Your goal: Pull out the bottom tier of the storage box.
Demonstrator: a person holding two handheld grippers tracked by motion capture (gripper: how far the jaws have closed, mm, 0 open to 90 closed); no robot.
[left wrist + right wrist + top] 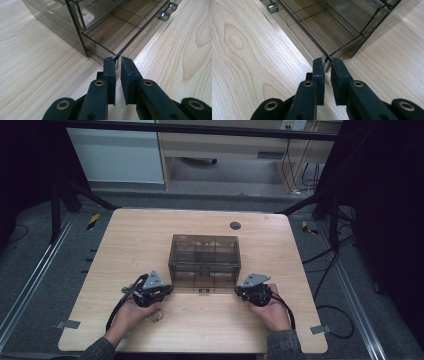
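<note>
We see a smoky, see-through plastic box (204, 261) with inner compartments standing near the middle of the tabletop (125, 235), at the centre of the high view. Its lower drawer (117, 32) appears pulled out a little toward the person, its front edge lying along the tabletop near the lower edge of the box. Two small metal knobs (168, 12) sit on the drawer front, at the upper right of the left gripper view; one knob shows at the upper left of the right gripper view. The left hand-held gripper (167, 290) sits at the lower left corner of the box in the high view, held in the person's left hand (131, 312). In the left gripper view its jaws stand narrow, pinched on the thin corner of the drawer front, which runs up between the pads (110, 68). The right hand-held gripper (238, 291) sits at the lower right corner of the box, held in the right hand (272, 310). In the right gripper view its jaws are likewise narrow, clamped on the opposite corner of the drawer front. A small dark round grommet (235, 225) sits in the tabletop above the box, well apart from it. Cables trail from both grippers toward the bottom of the frame.
</note>
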